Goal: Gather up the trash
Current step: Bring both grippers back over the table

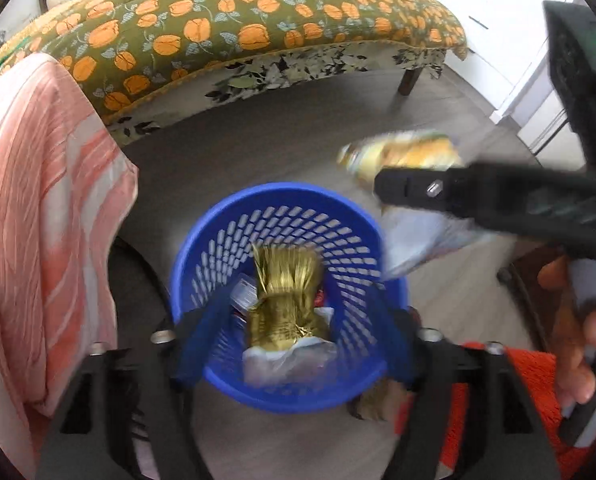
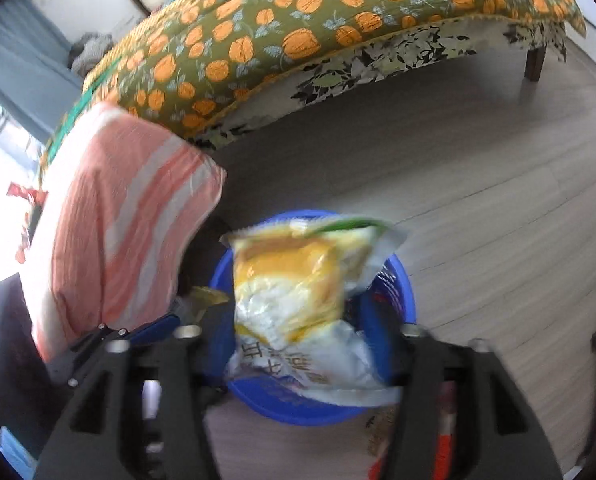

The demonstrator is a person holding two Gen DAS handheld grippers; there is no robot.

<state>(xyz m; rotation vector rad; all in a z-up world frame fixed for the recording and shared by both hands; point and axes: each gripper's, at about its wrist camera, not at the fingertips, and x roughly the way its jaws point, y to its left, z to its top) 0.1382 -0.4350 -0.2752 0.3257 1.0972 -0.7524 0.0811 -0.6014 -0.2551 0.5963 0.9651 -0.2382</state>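
A blue perforated trash basket (image 1: pixel 226 240) stands on the floor; it also shows in the right wrist view (image 2: pixel 398 284). Inside lie a gold foil wrapper (image 1: pixel 286 300) and clear plastic scraps (image 1: pixel 286 364). My left gripper (image 1: pixel 294 340) is open just above the basket's near rim, empty. My right gripper (image 2: pixel 302 344) holds a yellow and white snack bag (image 2: pixel 298 288) between its fingers, over the basket. In the left wrist view the right gripper's finger (image 1: pixel 418 188) reaches in from the right with the bag (image 1: pixel 402 152) beside the basket's far right rim.
A bed with an olive and orange quilt (image 1: pixel 258 28) runs across the back. A pink striped cloth (image 1: pixel 46 208) hangs at the left, close to the basket. An orange mat (image 1: pixel 534 384) and a small wrapper (image 1: pixel 378 404) lie on the grey floor by the basket.
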